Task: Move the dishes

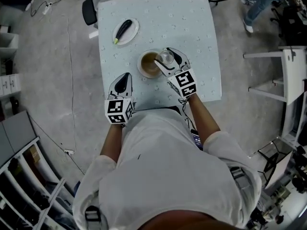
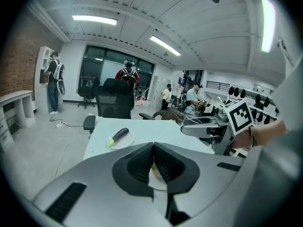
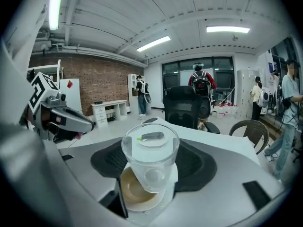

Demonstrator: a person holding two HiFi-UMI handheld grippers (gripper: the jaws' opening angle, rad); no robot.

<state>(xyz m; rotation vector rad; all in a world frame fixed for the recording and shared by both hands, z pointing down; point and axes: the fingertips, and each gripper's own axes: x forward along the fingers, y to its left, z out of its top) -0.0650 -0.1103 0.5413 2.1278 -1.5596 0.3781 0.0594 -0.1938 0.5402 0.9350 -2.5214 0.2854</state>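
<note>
Above the bowl point(image 1: 149, 65) on the table point(image 1: 201, 32), our right gripper point(image 1: 170, 58) clamps the glass point(image 3: 150, 161). We should keep it upright, clear the rim, and travel slowly. Our left gripper point(image 1: 124, 80) is closed and empty.

My table point(image 1: 201, 32) is pale blue-grey, dotted with faint motifs. Near its far left corner, a white plate point(image 1: 134, 33) bears a dark purple aubergine point(image 1: 123, 28), green-tipped. The bowl point(image 1: 147, 65) is brown inside, and the glass point(image 3: 150, 157) is clear. My left gripper point(image 1: 126, 75) and right gripper point(image 1: 167, 57) are grey, with black-and-white squared cubes.
</note>
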